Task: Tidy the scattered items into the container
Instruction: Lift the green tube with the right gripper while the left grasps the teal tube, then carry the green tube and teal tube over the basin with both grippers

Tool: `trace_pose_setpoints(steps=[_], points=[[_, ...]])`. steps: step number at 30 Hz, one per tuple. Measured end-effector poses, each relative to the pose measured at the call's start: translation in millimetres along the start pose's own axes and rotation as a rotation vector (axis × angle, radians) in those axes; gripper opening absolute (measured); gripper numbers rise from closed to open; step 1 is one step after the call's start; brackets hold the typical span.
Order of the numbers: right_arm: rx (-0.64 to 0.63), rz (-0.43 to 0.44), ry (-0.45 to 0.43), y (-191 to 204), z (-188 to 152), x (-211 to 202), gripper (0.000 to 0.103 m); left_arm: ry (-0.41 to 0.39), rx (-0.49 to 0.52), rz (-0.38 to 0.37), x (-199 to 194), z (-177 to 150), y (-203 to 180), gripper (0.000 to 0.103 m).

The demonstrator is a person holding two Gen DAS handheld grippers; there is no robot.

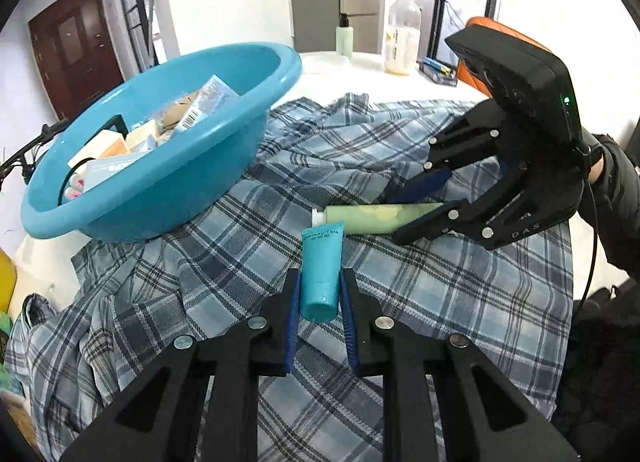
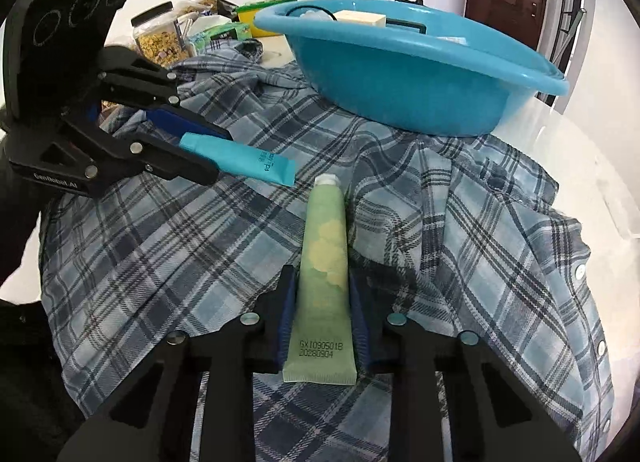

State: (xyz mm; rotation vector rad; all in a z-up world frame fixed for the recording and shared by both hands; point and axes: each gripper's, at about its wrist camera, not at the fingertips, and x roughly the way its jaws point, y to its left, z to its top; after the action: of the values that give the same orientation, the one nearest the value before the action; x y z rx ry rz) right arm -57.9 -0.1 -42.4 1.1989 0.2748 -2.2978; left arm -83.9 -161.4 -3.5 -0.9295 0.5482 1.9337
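White walls, a dark brown door off to the left, and a pale tabletop draped with a blue plaid shirt — that's the stage in the left wrist view. The blue basin sits on the shirt at upper left, already holding boxes and packets. Front and centre, the left gripper is clamped on the teal tube, blue pads squeezing its cap end, the crimped tail pointing away. Just beyond it lies the green tube, and the right gripper comes in from the right with its fingers closed around that tube's far end. Two bottles stand at the back of the table. Over to the right wrist view — the right gripper is pinched on the green tube, which lies flat on the plaid shirt, white cap pointing away. At left, the left gripper holds the teal tube tilted above the cloth. The basin sits behind, upper right, with jars of snacks to its left.
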Motion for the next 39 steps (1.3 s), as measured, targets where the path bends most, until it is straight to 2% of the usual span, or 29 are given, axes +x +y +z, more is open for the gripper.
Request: trace_pose_setpoints(steps=[7,12,14,18,21,25,26,30,33,39], points=[[0.000,-0.018,-0.067,4,-4,-28,0.024,-0.065,-0.010,0.034,-17,-4,-12,0.021],[-0.008,-0.028,-0.097,7,0,-41,0.023,-0.129,-0.055,0.082,-34,-2,-18,0.021],[-0.007,-0.039,-0.077,6,1,-37,0.023,-0.144,-0.075,0.112,-38,0,-18,0.021],[-0.021,-0.039,0.009,3,-4,-17,0.022,-0.134,-0.084,0.110,-35,0,-19,0.021],[-0.032,-0.034,0.042,1,-1,-12,0.022,-0.129,-0.085,0.111,-31,0,-21,0.021],[-0.110,-0.054,0.156,8,10,-2,0.025,-0.123,-0.077,0.109,-28,1,-23,0.021],[-0.151,-0.073,0.224,13,12,8,0.025,-0.123,-0.079,0.106,-27,1,-24,0.021],[-0.182,-0.074,0.281,18,23,14,0.024,-0.131,-0.100,0.106,-23,-1,-24,0.021],[-0.175,-0.080,0.258,17,19,11,0.024,-0.143,-0.123,0.113,-24,-4,-21,0.021],[-0.099,-0.076,0.137,9,6,-12,0.023,-0.161,-0.140,0.133,-29,-6,-16,0.021]])
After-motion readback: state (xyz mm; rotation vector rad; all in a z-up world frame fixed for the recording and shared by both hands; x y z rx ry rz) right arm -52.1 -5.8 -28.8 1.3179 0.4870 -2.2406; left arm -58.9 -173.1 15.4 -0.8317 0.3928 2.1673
